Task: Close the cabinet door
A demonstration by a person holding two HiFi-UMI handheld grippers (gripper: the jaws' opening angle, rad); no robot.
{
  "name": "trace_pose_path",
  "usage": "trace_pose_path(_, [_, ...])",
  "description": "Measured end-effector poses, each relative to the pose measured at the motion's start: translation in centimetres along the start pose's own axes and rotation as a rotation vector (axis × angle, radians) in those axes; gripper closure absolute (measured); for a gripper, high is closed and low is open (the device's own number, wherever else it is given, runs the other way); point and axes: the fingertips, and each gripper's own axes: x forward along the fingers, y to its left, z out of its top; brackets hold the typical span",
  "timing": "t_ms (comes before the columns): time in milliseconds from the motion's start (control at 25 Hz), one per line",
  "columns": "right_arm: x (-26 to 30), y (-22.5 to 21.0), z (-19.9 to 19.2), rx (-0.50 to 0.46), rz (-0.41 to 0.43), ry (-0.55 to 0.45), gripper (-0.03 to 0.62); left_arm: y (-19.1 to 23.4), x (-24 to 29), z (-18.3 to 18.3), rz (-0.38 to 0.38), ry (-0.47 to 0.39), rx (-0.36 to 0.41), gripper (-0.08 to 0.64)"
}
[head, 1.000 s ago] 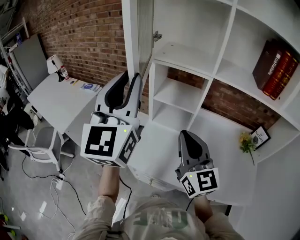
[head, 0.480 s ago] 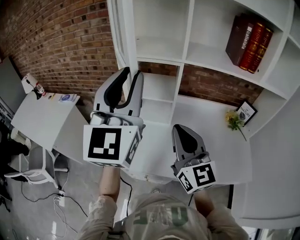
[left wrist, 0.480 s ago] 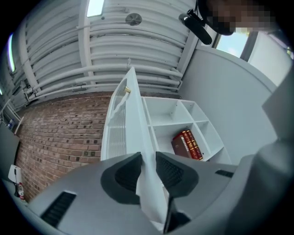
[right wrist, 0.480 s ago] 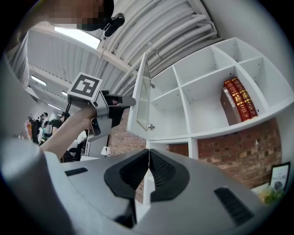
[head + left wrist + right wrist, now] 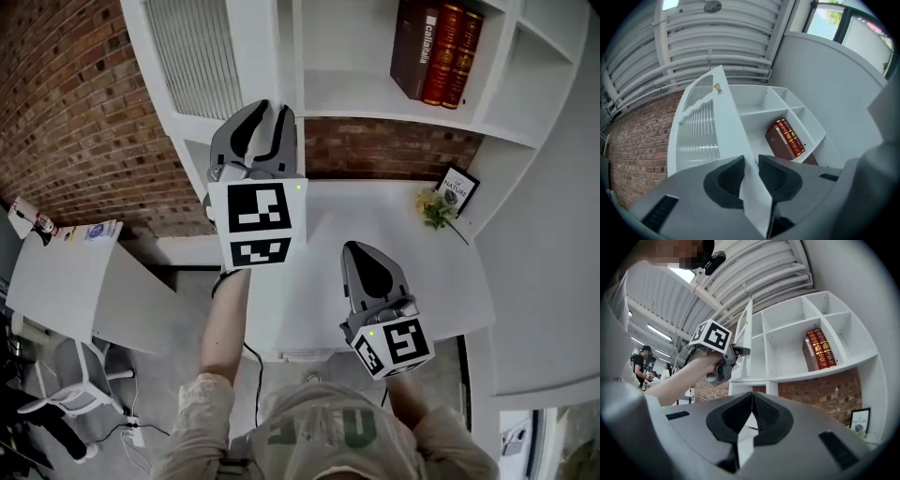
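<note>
The white cabinet door (image 5: 192,56), with a ribbed glass panel, stands part-way open at the left of the shelf unit (image 5: 356,98). My left gripper (image 5: 265,117) is raised against the door's free edge. In the left gripper view the door (image 5: 701,131) runs edge-on between the jaws of the left gripper (image 5: 751,161), and both pads press on it; the jaws have just been opening slightly. My right gripper (image 5: 366,253) hangs lower, over the white counter (image 5: 394,220), shut and holding nothing. The right gripper (image 5: 751,397) points at the shelves, and its view shows the left gripper (image 5: 736,352) at the door (image 5: 746,333).
Red and brown books (image 5: 436,52) stand on a shelf at upper right. A small framed picture (image 5: 457,187) and yellow flowers (image 5: 433,208) sit at the counter's right end. A white table (image 5: 66,272) and a chair (image 5: 75,384) stand at lower left, by the brick wall (image 5: 75,122).
The door has swung toward the shelves with my left gripper on its edge, which has moved up and right in the head view. The right gripper has shifted only a little.
</note>
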Motion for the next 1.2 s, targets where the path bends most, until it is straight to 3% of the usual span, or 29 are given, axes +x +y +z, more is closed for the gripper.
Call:
trace_pose_path(320, [-0.6, -3.6, -3.1, -0.02, -0.109, 0.075, 0.575, -1.2, 6.0, -1.6, 0.005, 0.031, 0.001, 0.463])
trace_pose_path(880, [-1.5, -4.8, -6.6, -0.017, -0.16, 0.148, 0.575, -1.0, 10.9, -3.5, 0.012, 0.101, 0.017, 0.479])
trace_pose_path(1200, [-1.1, -4.7, -6.7, -0.026, -0.159, 0.15, 0.575, -0.4, 12.1, -4.2, 0.045, 0.063, -0.046, 0.494])
